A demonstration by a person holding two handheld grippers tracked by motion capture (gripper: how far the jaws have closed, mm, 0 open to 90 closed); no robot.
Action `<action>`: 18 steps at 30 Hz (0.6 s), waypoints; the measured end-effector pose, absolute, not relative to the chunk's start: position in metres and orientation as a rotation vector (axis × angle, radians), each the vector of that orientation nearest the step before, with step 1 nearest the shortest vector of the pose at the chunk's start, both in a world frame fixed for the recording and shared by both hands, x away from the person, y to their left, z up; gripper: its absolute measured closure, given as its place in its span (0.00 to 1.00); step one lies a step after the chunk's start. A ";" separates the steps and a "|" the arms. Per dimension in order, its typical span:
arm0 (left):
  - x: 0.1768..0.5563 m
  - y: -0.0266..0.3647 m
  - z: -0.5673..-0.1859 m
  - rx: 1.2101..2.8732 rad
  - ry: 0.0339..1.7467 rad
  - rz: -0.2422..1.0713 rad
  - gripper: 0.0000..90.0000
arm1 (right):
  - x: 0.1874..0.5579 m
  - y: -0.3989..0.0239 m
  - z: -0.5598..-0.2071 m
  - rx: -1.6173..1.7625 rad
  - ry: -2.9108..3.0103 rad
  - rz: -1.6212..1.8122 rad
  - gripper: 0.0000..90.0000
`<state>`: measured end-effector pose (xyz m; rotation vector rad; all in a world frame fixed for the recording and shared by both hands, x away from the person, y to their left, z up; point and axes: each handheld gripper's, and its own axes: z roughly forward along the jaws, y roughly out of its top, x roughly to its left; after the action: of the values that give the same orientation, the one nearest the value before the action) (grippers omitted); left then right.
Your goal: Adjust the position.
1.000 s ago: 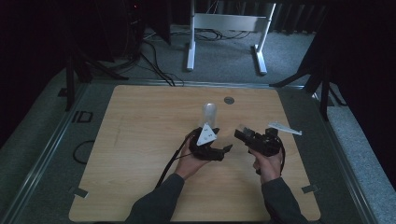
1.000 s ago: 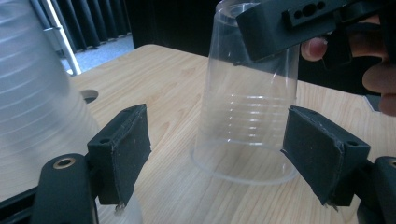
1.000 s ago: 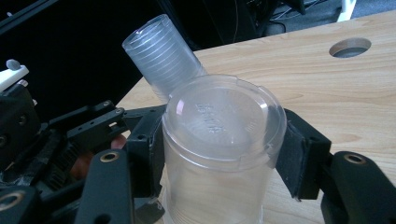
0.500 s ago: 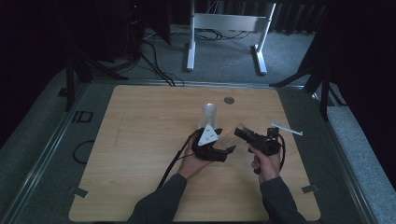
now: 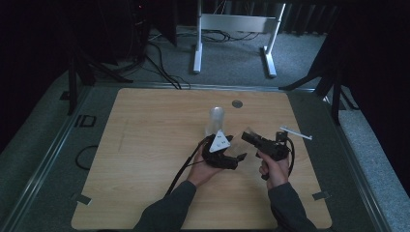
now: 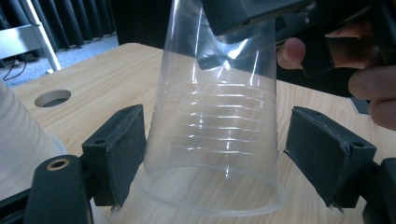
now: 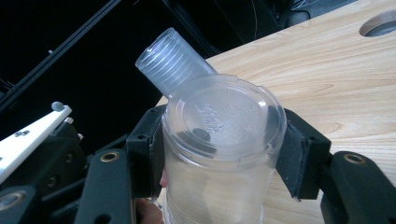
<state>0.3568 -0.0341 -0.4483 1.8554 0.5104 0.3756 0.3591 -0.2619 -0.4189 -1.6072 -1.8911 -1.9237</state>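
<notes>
**Clear plastic cup pinched by 1 gripper, the other let go**

Clear cup (image 6: 219,116) stands upside down, rim on the wooden table (image 5: 145,145). The right gripper (image 7: 219,149) squeezes it near its flat bottom, 1 pad on each side. The right hand (image 5: 273,169) holds that gripper level, pointing left across the table. The left gripper (image 6: 215,154) sits low around the cup's wide rim. Its jaws have just been opening, and both pads now stand apart from the cup with a gap on each side. The left hand (image 5: 205,166) lies palm up under it. A stack of cups (image 5: 215,121) stands just past the left gripper.
</notes>
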 end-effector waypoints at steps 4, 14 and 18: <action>0.358 -0.035 -0.450 1.857 0.520 0.372 0.23 | 0.359 -0.261 -0.419 -1.604 -1.894 -1.925 0.46; 0.359 -0.036 -0.452 1.857 0.533 0.366 0.25 | 0.359 -0.262 -0.420 -1.601 -1.865 -1.928 0.46; 0.359 -0.036 -0.452 1.866 0.532 0.360 0.29 | 0.359 -0.262 -0.420 -1.600 -1.865 -1.924 0.46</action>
<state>0.3592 -0.0357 -0.4520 1.8663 0.5317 0.3602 0.3594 -0.2618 -0.4199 -1.5997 -1.8647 -1.9244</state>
